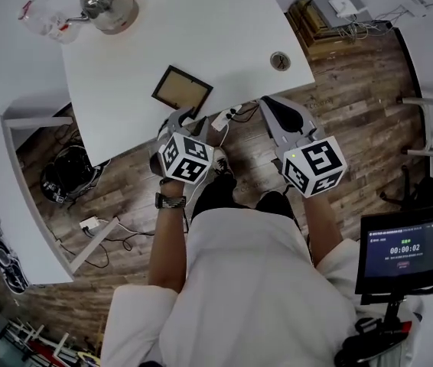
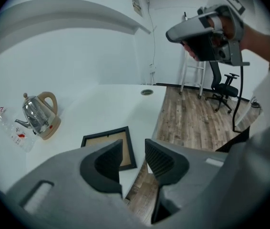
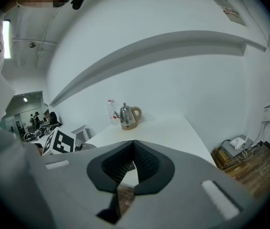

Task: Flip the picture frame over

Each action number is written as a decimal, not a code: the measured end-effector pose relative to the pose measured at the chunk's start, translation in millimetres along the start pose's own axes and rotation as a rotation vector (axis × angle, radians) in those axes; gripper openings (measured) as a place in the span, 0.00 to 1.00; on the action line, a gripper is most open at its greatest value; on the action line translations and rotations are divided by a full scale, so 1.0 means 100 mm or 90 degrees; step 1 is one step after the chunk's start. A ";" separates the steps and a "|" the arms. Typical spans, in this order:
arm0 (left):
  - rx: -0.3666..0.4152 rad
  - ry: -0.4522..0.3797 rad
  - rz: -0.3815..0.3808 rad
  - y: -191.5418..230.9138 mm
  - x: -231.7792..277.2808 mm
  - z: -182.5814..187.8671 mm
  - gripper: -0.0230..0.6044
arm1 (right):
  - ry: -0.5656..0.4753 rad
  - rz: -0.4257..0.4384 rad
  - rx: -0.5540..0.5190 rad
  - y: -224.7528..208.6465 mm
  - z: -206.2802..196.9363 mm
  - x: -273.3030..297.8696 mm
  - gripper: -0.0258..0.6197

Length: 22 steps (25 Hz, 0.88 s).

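Readable print first: the monitor (image 1: 405, 251) at lower right shows "00:00:02" in pale digits on a dark screen. A sheet on the wall in the left gripper view is too small to read. Each claw carries a white cube with bold black square markers.

The frame (image 1: 181, 89) lies flat on the white table (image 1: 201, 29), near its front edge. It's a thin black rectangular border around a tan, board-like panel. Farther back stands a shiny metal kettle (image 1: 108, 2) with a beige handle and base, rounded and spouted, and a clear plastic bottle (image 1: 44, 17) just beside it. The floor below is wood plank.

The left claw (image 1: 190, 121) hovers just short of the table edge and points at the frame. In its own view the claw (image 2: 134, 144) is released, with ribbed dark pads standing apart and only frame (image 2: 102, 138) corner, table edge and floor showing through the gap. A watch (image 1: 170, 200) sits on that wrist.

The right claw (image 1: 268, 104) is held alongside, level, off the table's edge. Its own view has the claw (image 3: 134, 144) clenched, tips meeting on nothing, with the kettle (image 3: 128, 114) beyond.
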<state>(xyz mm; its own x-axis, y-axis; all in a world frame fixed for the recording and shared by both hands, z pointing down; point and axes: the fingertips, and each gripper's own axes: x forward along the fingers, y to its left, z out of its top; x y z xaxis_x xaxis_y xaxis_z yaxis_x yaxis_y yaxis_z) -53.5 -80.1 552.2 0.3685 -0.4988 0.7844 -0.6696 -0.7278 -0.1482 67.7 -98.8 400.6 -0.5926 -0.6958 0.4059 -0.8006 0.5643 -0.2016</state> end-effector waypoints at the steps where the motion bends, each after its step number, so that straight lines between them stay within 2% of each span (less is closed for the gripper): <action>1: 0.010 0.010 0.002 -0.03 0.04 -0.03 0.27 | 0.004 -0.001 -0.001 -0.01 -0.03 0.00 0.04; 5: 0.065 0.061 0.012 -0.15 0.19 -0.15 0.27 | 0.019 -0.008 -0.002 -0.05 -0.12 -0.02 0.04; 10: 0.096 0.113 0.001 -0.26 0.30 -0.30 0.29 | 0.031 -0.011 0.001 -0.06 -0.19 -0.03 0.04; 15: 0.134 0.165 0.012 -0.32 0.37 -0.46 0.32 | 0.041 -0.005 0.002 -0.03 -0.25 -0.03 0.04; 19: 0.177 0.177 0.060 -0.31 0.44 -0.46 0.33 | 0.034 0.003 0.000 -0.01 -0.25 -0.03 0.04; 22: 0.185 0.168 0.094 -0.29 0.45 -0.47 0.33 | 0.030 0.006 -0.001 0.00 -0.25 -0.03 0.04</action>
<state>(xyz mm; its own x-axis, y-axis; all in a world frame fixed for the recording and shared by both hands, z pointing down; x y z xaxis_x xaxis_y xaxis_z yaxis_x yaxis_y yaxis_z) -47.8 -59.3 619.6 0.0787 -0.4973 0.8640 -0.4798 -0.7786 -0.4044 71.7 -85.3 421.8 -0.5950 -0.6691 0.4453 -0.7950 0.5714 -0.2037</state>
